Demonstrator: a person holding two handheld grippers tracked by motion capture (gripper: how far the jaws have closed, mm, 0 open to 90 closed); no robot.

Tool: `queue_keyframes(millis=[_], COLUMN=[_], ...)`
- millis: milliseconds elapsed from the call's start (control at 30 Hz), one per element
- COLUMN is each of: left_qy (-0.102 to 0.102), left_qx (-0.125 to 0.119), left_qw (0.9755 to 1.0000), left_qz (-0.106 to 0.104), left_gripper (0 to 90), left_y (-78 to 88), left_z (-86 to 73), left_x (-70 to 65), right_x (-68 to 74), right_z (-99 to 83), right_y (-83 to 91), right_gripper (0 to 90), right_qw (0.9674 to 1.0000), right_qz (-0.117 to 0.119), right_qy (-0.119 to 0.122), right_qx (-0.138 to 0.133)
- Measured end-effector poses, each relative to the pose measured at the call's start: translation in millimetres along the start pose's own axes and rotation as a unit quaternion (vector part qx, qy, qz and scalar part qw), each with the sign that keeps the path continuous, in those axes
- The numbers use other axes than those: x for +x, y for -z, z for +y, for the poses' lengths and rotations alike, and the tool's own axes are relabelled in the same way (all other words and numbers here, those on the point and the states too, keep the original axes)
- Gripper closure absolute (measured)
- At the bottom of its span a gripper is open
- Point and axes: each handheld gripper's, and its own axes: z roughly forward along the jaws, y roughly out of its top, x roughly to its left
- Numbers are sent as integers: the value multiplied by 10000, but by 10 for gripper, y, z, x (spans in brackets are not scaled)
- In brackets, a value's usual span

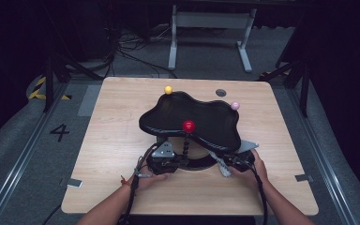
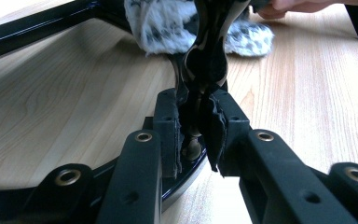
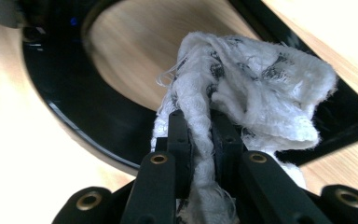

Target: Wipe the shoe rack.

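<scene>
The cloth (image 3: 242, 88) is a white, loosely woven rag with dark flecks, bunched against the glossy black ring base (image 3: 74, 112) of the stand near the table's front edge; it looks light, soft and frayed, so it will crumple rather than slide, and the thick bunched fold is the sensible place to pinch it; the right gripper (image 3: 199, 135) is clamped on exactly that fold, jaws pressed into the weave. The stand looks stiff, smooth and slippery, likely heavy enough to need steadying; the left gripper (image 2: 193, 126) is closed tight on the ring's thin edge, a fair hold on a rigid rim. Counting now: one cloth; one black stand with a wavy black tray (image 1: 201, 117) on top; three ball knobs, red (image 1: 188, 125), yellow (image 1: 168, 89) and pink (image 1: 235, 106); two grippers, two hands; one wooden table (image 1: 112, 140).
</scene>
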Motion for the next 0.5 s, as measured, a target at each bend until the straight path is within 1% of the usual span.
queue_keyframes(millis=[33,67,133,167,200,233,267,300,333,367,400,500], left_qy=[-2,1,5,4,4,4,3,8,8,78,80,83], left_qx=[3,2,0,4,5,7,6,4,2,-6,-10,-9], left_qw=[10000,10000,10000,10000,10000,10000,10000,10000,10000,10000,10000,10000], left_qz=[0,-2,-10,-8,-8,-8,-9,-8,-9,-10,-19,-35], left_gripper=[749,749,749,749,749,748,748,748,748,749,749,749], left_y=[0,-1,-2,-2,-2,-2,-2,-3,-3,-6,-6,-7], left_z=[0,0,-1,-1,-1,-1,-1,-2,-3,-6,-7,-7], left_x=[0,1,3,2,3,3,3,3,3,-5,-2,2], right_x=[38,82,178,226,247,286,336,352,363,370,372,408], right_z=[12,25,59,83,108,127,150,166,174,178,181,197], right_y=[-3,-6,-10,-18,-47,-54,-57,-62,-69,-74,-80,-89], right_gripper=[811,811,811,811,811,812,813,813,813,814,814,814], right_qw=[10000,10000,9999,9999,9992,9992,9994,9994,9996,9997,9995,9996], right_qz=[13,64,59,114,197,147,106,90,86,82,69,13], right_qy=[47,42,40,74,340,371,313,313,258,239,297,257], right_qx=[4,-3,80,65,-53,-16,41,73,75,70,54,65])
